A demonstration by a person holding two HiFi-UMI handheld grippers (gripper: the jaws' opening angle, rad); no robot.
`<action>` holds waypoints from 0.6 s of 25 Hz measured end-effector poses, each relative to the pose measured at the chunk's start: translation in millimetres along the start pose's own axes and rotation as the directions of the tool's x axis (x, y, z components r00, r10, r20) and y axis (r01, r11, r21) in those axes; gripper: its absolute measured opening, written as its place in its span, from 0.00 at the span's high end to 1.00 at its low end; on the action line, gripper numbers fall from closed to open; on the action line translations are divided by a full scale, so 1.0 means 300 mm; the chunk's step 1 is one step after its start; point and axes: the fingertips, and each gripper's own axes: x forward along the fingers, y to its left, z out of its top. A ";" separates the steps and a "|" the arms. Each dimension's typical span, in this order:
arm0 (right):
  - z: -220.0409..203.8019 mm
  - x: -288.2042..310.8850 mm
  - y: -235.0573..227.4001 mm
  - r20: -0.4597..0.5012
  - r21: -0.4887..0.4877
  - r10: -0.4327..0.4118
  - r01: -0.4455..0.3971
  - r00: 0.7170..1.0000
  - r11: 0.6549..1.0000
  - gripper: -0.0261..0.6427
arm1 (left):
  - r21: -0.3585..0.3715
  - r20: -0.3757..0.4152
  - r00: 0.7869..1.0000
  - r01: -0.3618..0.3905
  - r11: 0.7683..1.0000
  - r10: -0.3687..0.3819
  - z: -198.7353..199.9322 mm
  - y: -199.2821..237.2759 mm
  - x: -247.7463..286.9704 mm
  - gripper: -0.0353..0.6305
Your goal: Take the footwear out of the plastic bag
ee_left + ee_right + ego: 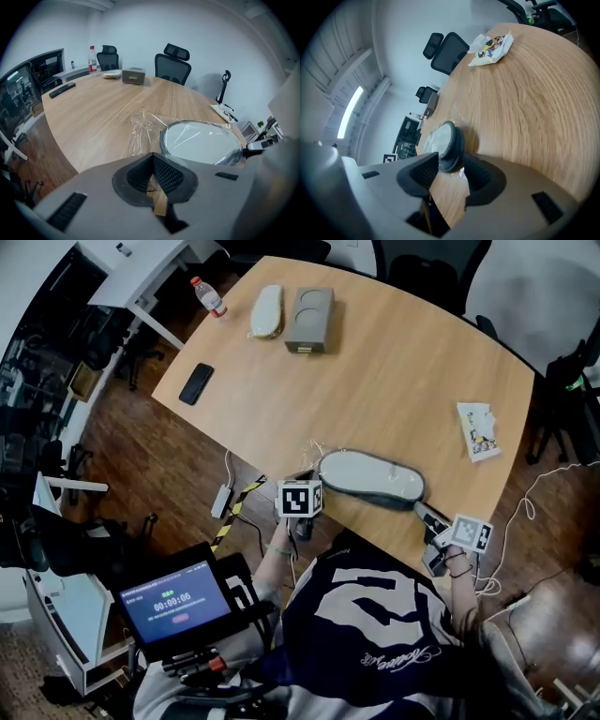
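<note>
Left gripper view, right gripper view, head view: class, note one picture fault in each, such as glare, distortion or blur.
Left gripper view: glare streaks on the plastic bag over the footwear. Right gripper view: fisheye bends the table edge, and the whole scene sits tilted. Head view: even light, only soft shadows on the table.

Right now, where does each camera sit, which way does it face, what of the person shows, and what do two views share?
Head view: on the person's head, facing down at the table; shirt, forearms, left gripper and right gripper show.
Left gripper view: rides the left gripper, looks along its shut jaws at the bagged slipper.
Right gripper view: rides the right gripper, looks along its open jaws at the slipper.
Shared: both see the slipper, from opposite ends.
</note>
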 end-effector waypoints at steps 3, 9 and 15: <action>-0.005 0.023 0.005 -0.054 -0.030 0.024 -0.026 0.998 0.999 0.67 | -0.008 -0.012 1.000 0.007 1.000 -0.007 -0.009 -0.004 0.005 0.94; 0.039 0.044 0.015 -0.065 0.035 0.082 -0.080 0.994 0.996 0.64 | 0.005 -0.026 1.000 0.016 1.000 -0.016 0.004 -0.007 0.007 0.94; 0.089 0.076 -0.002 -0.061 0.078 0.063 -0.058 0.996 0.995 0.66 | 0.000 -0.021 1.000 0.008 1.000 -0.008 0.009 0.002 0.002 0.94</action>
